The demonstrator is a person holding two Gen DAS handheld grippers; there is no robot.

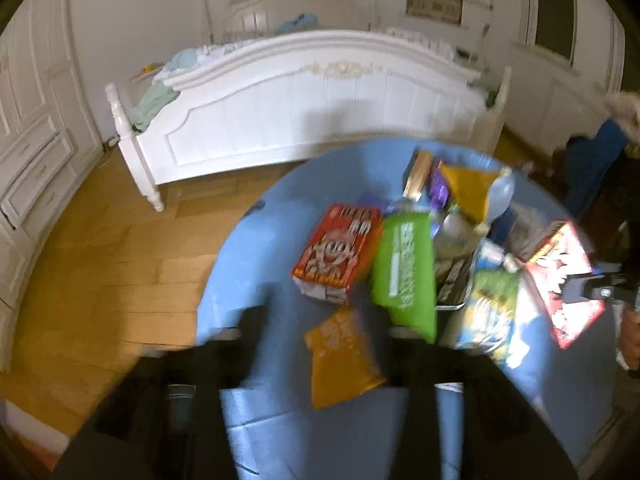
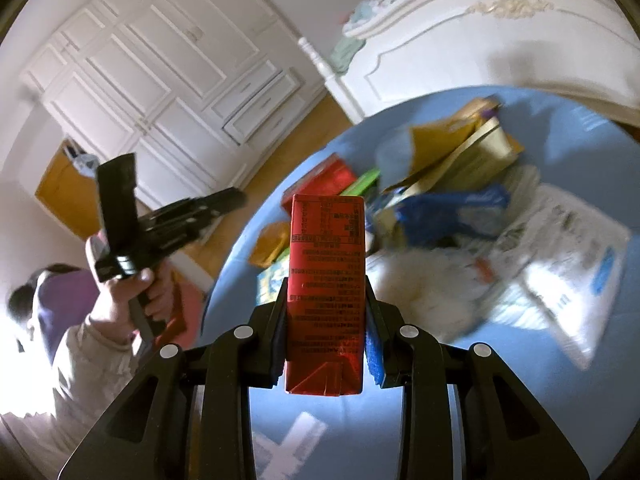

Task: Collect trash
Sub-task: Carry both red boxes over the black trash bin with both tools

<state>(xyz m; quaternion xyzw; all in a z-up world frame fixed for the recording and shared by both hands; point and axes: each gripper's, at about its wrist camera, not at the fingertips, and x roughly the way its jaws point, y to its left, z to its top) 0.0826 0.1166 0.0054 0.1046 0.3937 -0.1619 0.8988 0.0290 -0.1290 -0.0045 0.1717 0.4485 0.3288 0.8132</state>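
- Red carton [image 2: 325,292] stands upright, clenched between the blue pads [image 2: 372,344] of my right tool [image 2: 325,320], held above the blue surface [image 2: 580,128]
- From my left wrist view the same carton [image 1: 560,280] shows at the right edge, with the right tool [image 1: 592,290] gripping it
- My left tool [image 1: 316,320] is released: its dark fingers [image 1: 254,332] are spread wide with nothing pressed between them; an orange packet [image 1: 340,360] lies on the surface under the gap
- Trash is heaped on the surface: a red snack box [image 1: 338,254], a green pouch [image 1: 406,272] touching its side, a blue-and-yellow wrapper [image 1: 490,316], a yellow bag [image 1: 472,188]
- From the right wrist view a blue plastic bag [image 2: 452,208] and printed paper [image 2: 560,248] lie further along the pile
- My left hand [image 2: 128,292] grips the left tool's handle, off the surface's edge
- White bed frame [image 1: 320,108] stands beyond the surface on the wooden floor [image 1: 100,260]
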